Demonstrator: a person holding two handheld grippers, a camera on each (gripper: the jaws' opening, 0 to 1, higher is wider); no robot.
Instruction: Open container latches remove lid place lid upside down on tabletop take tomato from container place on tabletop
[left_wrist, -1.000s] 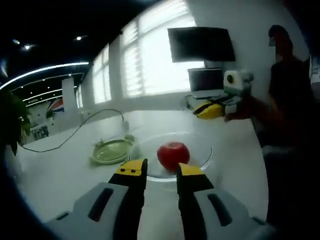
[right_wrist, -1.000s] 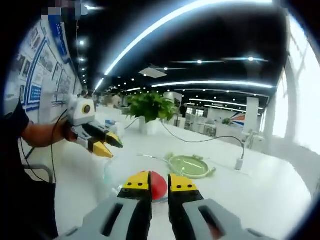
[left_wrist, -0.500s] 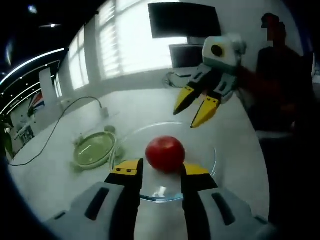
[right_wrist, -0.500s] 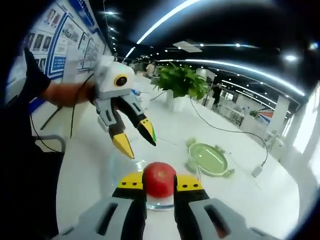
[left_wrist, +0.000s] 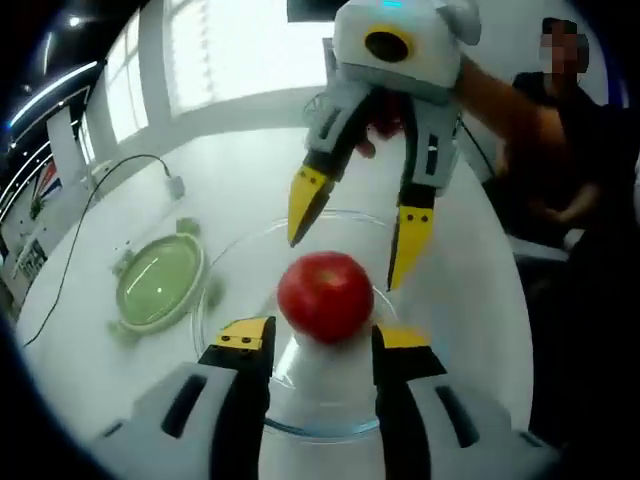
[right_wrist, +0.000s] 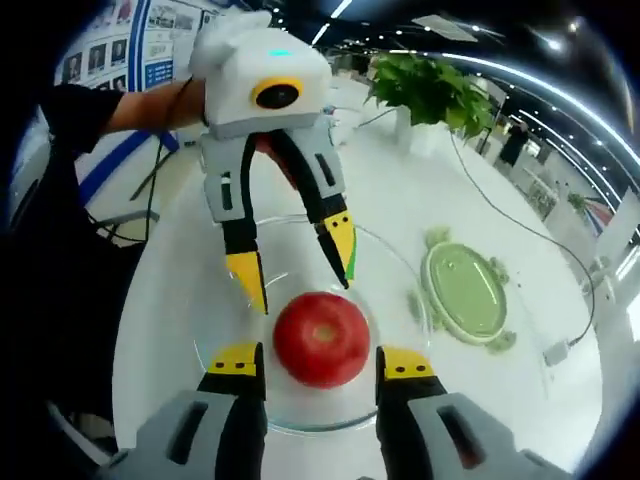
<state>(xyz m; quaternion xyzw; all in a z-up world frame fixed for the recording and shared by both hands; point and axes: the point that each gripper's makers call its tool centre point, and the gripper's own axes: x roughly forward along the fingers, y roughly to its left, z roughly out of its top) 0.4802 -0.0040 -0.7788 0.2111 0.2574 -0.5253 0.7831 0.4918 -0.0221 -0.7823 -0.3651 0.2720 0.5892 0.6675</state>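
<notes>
In the left gripper view, the left gripper (left_wrist: 312, 338) rises from the bottom with its grey jaws and yellow tips spread wide, holding nothing; the round red tomato (left_wrist: 325, 296) sits just ahead of the tips and in line with the gap between them, inside the clear round glass container (left_wrist: 232, 290). Whether the tips touch the tomato cannot be told. Beyond the tomato the right gripper (left_wrist: 352, 232) comes down from the top of that view, white-bodied, its two yellow-tipped jaws also spread wide and pointing down over the far side of the tomato, one tip on each side of it. In the right gripper view the same layout shows from the opposite side: the right gripper (right_wrist: 321, 362) stands open at the bottom with the tomato (right_wrist: 321, 337) between its yellow tips, and the left gripper (right_wrist: 296, 263) reaches down from above, held by a person's hand, its jaws apart above the tomato. The container (right_wrist: 400, 290) rests on the white tabletop (left_wrist: 250, 190). The green round lid (left_wrist: 156, 285) with side latches lies flat on the tabletop just beside the container, apart from both grippers. A thin cable (left_wrist: 95, 200) runs across the tabletop beyond the lid. A leafy green potted plant (right_wrist: 432, 90) stands further back, well apart.
</notes>
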